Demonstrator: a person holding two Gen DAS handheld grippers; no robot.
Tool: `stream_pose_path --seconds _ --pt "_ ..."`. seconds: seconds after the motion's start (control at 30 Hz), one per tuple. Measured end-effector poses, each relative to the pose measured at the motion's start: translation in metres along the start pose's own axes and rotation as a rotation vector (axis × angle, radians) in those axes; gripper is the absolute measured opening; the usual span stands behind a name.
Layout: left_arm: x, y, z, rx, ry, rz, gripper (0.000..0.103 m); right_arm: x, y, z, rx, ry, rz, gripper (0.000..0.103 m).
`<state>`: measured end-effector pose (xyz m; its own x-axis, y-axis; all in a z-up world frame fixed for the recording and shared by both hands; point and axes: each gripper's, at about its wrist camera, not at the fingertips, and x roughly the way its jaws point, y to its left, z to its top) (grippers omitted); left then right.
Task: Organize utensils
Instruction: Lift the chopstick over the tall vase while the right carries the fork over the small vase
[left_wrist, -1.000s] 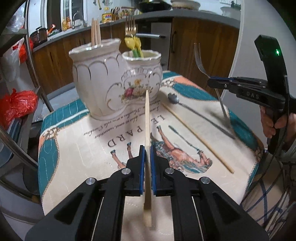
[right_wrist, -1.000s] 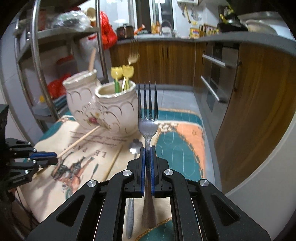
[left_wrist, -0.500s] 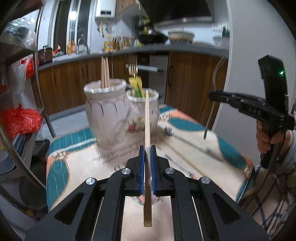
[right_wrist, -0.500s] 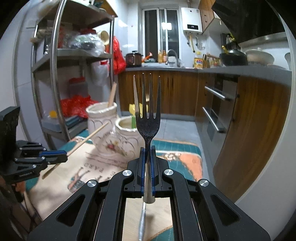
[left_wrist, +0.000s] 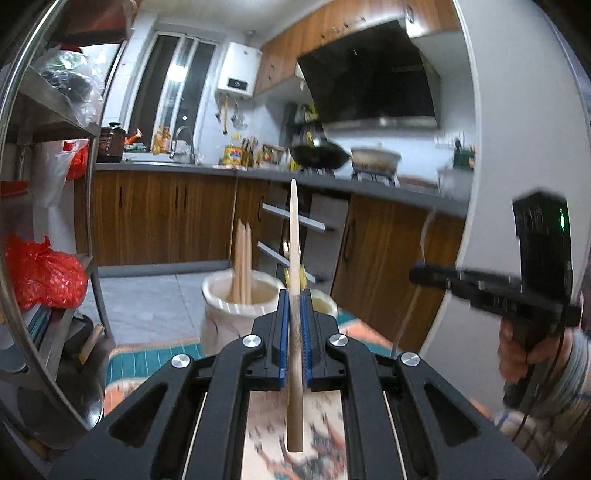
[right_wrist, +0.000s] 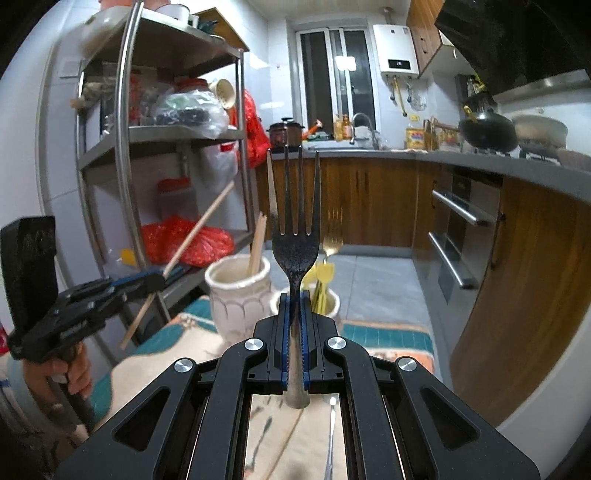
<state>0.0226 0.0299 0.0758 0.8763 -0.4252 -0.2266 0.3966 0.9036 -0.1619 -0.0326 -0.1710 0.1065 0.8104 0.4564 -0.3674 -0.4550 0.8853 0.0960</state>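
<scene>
With the left hand-held gripper (left_wrist: 294, 321) clamped on a chopstick (left_wrist: 294, 236) and the right hand-held gripper (right_wrist: 294, 325) on a fork (right_wrist: 294, 236), both above the holder (right_wrist: 236, 295), lowering each into its compartment seems next.

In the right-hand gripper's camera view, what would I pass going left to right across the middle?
Left gripper holding a chopstick → taller white jar with chopsticks → fork held by the right gripper → yellow-handled utensils in the smaller jar → oven handles.

Left tool (left_wrist: 294, 325), right tool (right_wrist: 294, 321) clamped
</scene>
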Motion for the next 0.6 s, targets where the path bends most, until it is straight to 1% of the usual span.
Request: stream_pose_path --seconds 0.13,0.27,0.4,0.53,0.6 --pt "0.011 0.018 0.023 -0.054 -0.055 -0.01 0.006 0.011 0.0 0.016 0.003 -0.013 0.001 0.006" --pt "0.028 0.036 0.038 -0.12 -0.09 -0.019 0.006 0.027 -0.008 0.031 0.038 -0.016 -0.004 0.006" --pt "0.047 0.051 0.044 -0.181 -0.107 -0.025 0.006 0.04 -0.015 0.041 0.073 -0.023 -0.014 0.006" --pt "0.069 0.064 0.043 -0.276 -0.109 -0.046 0.006 0.054 -0.021 0.048 0.096 -0.043 -0.037 0.006" --pt "0.08 0.068 0.042 -0.299 -0.111 -0.04 0.006 0.061 -0.024 0.049 0.106 -0.044 -0.051 0.006"
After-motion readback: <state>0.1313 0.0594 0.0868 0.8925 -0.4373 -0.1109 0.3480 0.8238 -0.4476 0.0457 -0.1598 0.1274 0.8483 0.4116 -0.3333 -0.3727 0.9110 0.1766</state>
